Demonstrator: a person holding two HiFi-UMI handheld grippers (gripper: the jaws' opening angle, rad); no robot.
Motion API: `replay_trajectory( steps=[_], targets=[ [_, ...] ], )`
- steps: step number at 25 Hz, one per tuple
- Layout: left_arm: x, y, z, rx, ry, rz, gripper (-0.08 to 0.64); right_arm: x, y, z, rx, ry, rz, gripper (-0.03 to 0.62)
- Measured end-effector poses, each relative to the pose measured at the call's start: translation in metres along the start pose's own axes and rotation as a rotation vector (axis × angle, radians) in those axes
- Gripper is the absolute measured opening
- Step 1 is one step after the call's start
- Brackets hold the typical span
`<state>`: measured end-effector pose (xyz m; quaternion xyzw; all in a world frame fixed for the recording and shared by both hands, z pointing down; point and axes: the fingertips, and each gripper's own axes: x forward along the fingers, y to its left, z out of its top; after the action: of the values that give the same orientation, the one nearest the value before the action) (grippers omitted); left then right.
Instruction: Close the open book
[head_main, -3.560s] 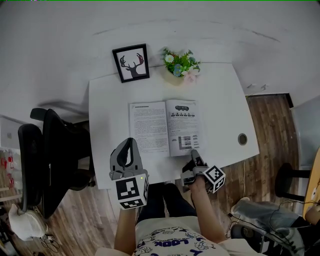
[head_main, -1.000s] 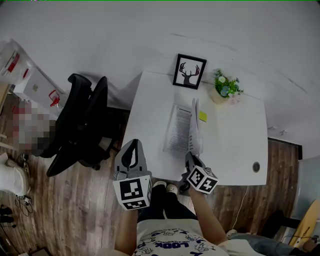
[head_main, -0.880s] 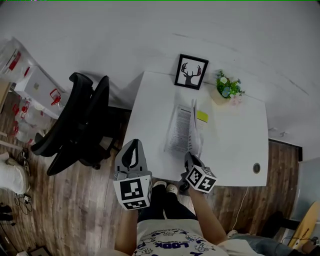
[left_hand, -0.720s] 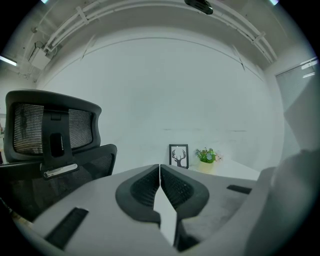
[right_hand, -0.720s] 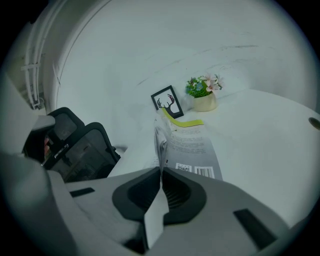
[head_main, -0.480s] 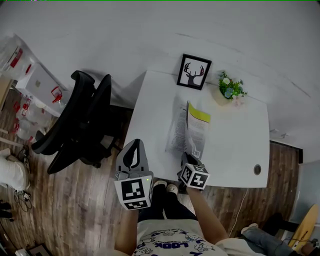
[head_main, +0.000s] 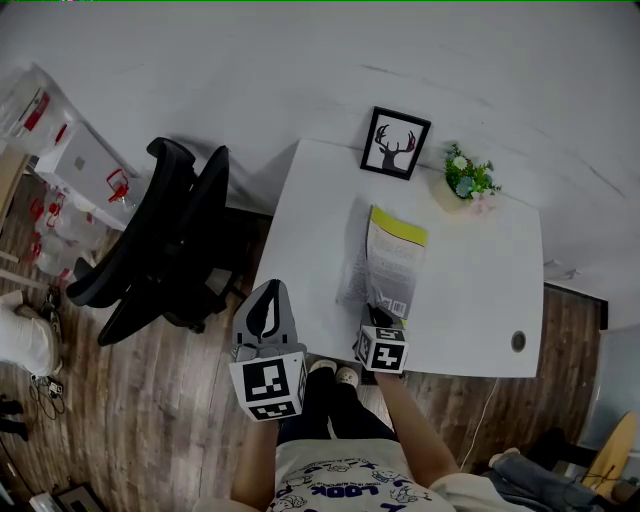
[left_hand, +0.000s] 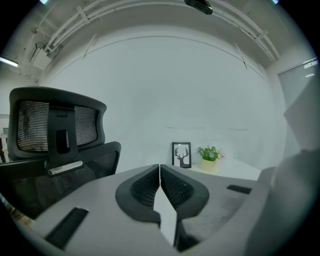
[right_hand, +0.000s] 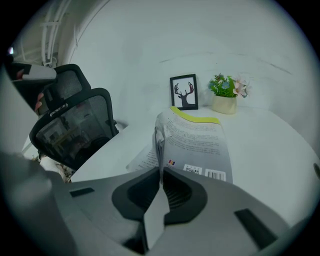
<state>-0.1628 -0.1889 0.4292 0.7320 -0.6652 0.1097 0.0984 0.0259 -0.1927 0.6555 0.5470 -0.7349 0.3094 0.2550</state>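
Observation:
The book (head_main: 392, 262) lies on the white table (head_main: 480, 280), its right half folded over to the left, so the grey back cover with a yellow-green band faces up. That cover (right_hand: 200, 140) still stands at a slant above the printed left pages (right_hand: 142, 161). My right gripper (head_main: 374, 316) is at the book's near edge, shut on the edge of the cover and pages (right_hand: 160, 167). Off the table's near left corner my left gripper (head_main: 265, 292) is held still. Its jaws (left_hand: 159, 167) are shut with nothing between them.
A framed deer picture (head_main: 396, 143) and a small potted plant (head_main: 467, 180) stand at the table's far edge. A cable hole (head_main: 518, 341) is near the right front corner. A black office chair (head_main: 160, 240) stands left of the table on the wooden floor.
The book's right half has swung from upright over to the left, and its back cover now faces up. My right gripper moved left and down with it, rolling. The left gripper stayed put.

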Motion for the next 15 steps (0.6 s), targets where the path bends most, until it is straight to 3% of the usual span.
replay_trajectory(
  steps=[9,15],
  targets=[
    [-0.001,0.006,-0.001,-0.004,0.004,0.016,0.028,0.01,0.006,-0.004,-0.021,0.035,0.023,0.04],
    [-0.001,0.006,-0.002,-0.005,0.006,0.013,0.028,0.011,0.013,-0.004,-0.024,0.033,0.06,0.094]
  ],
)
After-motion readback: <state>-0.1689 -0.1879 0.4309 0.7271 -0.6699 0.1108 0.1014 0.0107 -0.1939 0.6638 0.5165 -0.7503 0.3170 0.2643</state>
